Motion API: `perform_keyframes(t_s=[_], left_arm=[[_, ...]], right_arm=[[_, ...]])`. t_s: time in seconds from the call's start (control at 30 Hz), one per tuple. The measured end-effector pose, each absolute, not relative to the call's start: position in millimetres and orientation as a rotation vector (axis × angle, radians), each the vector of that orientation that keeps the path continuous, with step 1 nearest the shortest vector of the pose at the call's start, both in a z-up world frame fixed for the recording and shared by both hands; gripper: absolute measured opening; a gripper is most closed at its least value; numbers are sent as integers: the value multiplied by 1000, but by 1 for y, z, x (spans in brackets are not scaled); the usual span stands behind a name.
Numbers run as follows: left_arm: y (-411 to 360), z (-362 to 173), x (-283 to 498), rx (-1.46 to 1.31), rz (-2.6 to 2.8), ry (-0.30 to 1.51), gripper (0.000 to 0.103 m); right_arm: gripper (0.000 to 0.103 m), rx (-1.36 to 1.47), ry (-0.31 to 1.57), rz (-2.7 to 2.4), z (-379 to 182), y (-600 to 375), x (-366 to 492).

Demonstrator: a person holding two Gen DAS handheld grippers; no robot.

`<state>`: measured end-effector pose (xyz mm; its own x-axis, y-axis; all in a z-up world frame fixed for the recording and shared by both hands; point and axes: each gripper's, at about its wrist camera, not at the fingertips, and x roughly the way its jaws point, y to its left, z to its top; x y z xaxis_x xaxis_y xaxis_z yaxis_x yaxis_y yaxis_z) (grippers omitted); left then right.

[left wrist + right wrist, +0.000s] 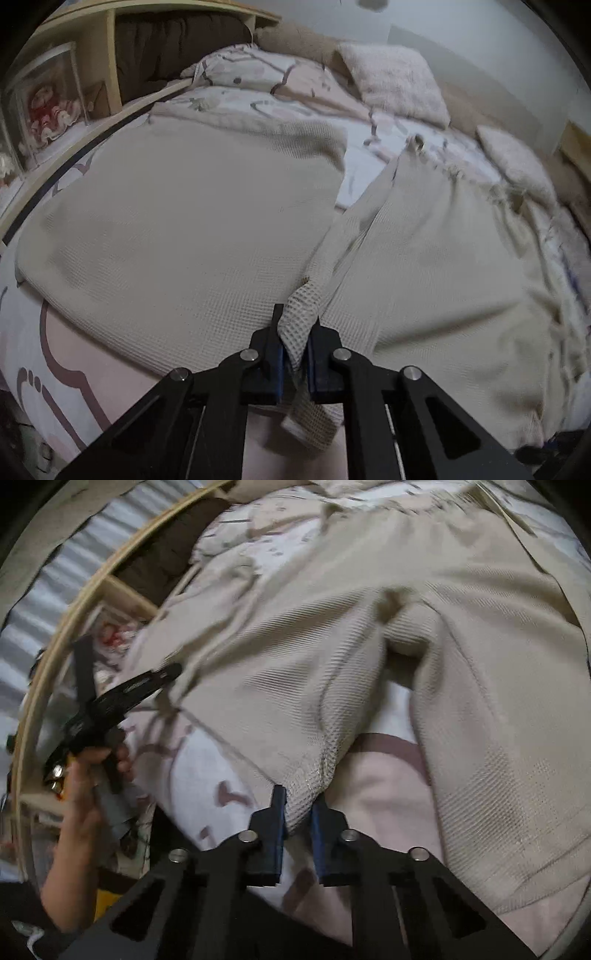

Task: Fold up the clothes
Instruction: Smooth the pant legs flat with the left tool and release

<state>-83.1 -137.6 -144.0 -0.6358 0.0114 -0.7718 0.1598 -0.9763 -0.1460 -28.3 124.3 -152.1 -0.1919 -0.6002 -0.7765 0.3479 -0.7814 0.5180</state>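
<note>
Both sets of fingers are biting down on cloth right now. Left gripper (295, 328) is pinching a bunched bit of the beige waffle-knit trousers (177, 221) between its blue pads, with a strip of hem poking out below them. Right gripper (299, 808) is clamping the hem end of a trouser leg the same way, jaws nearly together with fabric squeezed in the gap.

The trousers are lying spread on the bed (74, 362), on a pink and white patterned cover, legs running away from the left camera with a wedge of cover showing between them. They're looking opened out rather than folded, but whether they're being laid flat or about to be brought over is something I can't settle from this.

What's worrying me: both grips are sitting right at the edge of the cloth, so any sharp tug could be pulling the hem out of the pads. And if the two hands aren't travelling evenly, the loose knit is going to be stretching and dragging into wrinkles, or the legs ending up skewed.

The left view is giving the big picture: both legs, the pillows (395, 81) at the head of the bed, the shelf (92, 55) alongside. The right view is blurrier, but it's showing the person's left hand (85, 775) holding its tool, plus the crotch seam up close.
</note>
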Motion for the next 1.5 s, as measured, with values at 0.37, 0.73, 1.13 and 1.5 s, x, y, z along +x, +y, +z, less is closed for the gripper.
perform_keyframes(t_s=[0.37,0.73,1.13,1.5], left_arm=[[-143,-157,-79,1333,-2678,290,10],[-129,-129,-49,1279,-2755,207,58],[43,-120,-17,1801,-3180,404,58],[128,-172,-23,2345,-2851,297,55]], right_arm=[[7,1553,-169,-1872,-171,127,8],[74,1387,-421,-2243,-110,237,5],[73,1354,-1151,-2670,-132,457,-16],[73,1402,-1292,-2556,-166,474,-30]])
